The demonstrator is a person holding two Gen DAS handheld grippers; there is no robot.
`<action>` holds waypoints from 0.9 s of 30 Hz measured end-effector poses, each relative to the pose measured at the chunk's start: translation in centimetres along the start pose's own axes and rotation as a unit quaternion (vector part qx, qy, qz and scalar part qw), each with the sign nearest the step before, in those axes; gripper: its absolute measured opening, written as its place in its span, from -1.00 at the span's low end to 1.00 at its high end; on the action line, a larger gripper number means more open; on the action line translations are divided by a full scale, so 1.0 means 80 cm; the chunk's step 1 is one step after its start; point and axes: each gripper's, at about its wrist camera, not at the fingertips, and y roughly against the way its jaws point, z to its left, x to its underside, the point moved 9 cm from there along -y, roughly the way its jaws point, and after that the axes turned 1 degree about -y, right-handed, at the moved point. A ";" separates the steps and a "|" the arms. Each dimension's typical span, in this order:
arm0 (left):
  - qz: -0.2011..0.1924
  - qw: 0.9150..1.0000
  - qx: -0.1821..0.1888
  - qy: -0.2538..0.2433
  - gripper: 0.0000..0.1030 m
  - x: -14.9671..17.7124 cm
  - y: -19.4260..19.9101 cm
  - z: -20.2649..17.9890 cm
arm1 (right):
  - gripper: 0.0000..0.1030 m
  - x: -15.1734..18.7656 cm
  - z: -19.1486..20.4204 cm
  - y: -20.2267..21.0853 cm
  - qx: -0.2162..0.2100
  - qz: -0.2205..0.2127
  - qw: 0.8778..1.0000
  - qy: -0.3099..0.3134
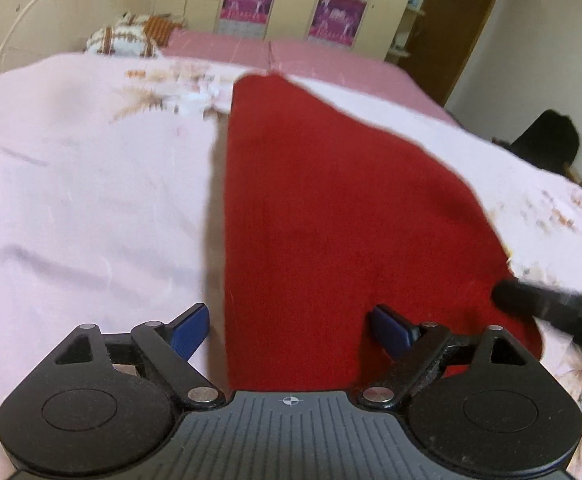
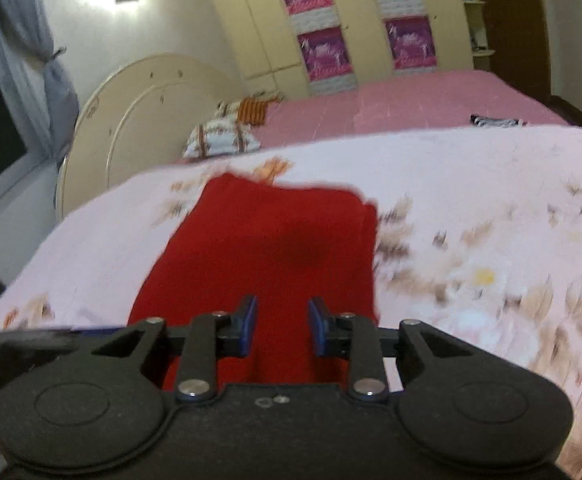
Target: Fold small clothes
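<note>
A red cloth (image 1: 343,208) lies flat on the pale pink floral sheet (image 1: 91,168) of a bed. My left gripper (image 1: 291,328) hangs low over its near left edge, jaws open wide; one blue finger (image 1: 193,330) is over the sheet, the other over the red fabric. A dark blurred part of the right gripper (image 1: 551,312) reaches the cloth's right edge. In the right wrist view the red cloth (image 2: 275,240) runs away from my right gripper (image 2: 283,326). Its jaws stand a narrow gap apart, with red fabric showing between the pads but not pinched.
A darker pink bedspread (image 2: 391,100) covers the far half of the bed, with patterned pillows (image 2: 219,140) by the cream headboard (image 2: 131,120). A striped item (image 2: 495,121) lies far right. Wardrobes (image 2: 331,20) stand behind, and a dark chair (image 1: 547,140) beside the bed.
</note>
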 end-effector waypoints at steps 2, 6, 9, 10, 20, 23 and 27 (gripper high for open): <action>-0.006 1.000 -0.007 -0.004 0.71 0.002 -0.003 -0.001 | -0.63 0.023 -0.004 -0.014 0.038 0.027 0.999 0.020; 0.004 1.000 -0.015 -0.002 0.72 0.001 0.004 -0.007 | -0.63 0.040 -0.028 -0.030 0.072 0.038 0.997 0.000; 0.010 1.000 -0.021 0.004 0.77 -0.001 0.014 -0.008 | -0.47 0.029 -0.018 -0.016 0.064 0.031 0.997 -0.012; 0.008 1.000 -0.026 0.002 0.84 -0.002 0.016 -0.008 | -0.45 0.025 -0.012 -0.007 0.062 0.021 0.998 -0.011; 0.041 0.998 -0.041 -0.005 1.00 0.005 0.008 -0.018 | -0.45 0.032 -0.009 -0.001 0.096 0.026 0.995 0.004; 0.053 0.997 -0.050 0.013 1.00 0.009 0.003 -0.016 | -0.42 0.037 -0.012 -0.004 0.105 0.034 0.994 0.000; 0.051 0.997 -0.057 0.014 1.00 0.011 0.007 -0.018 | -0.39 0.045 -0.016 -0.008 0.113 0.041 0.993 -0.004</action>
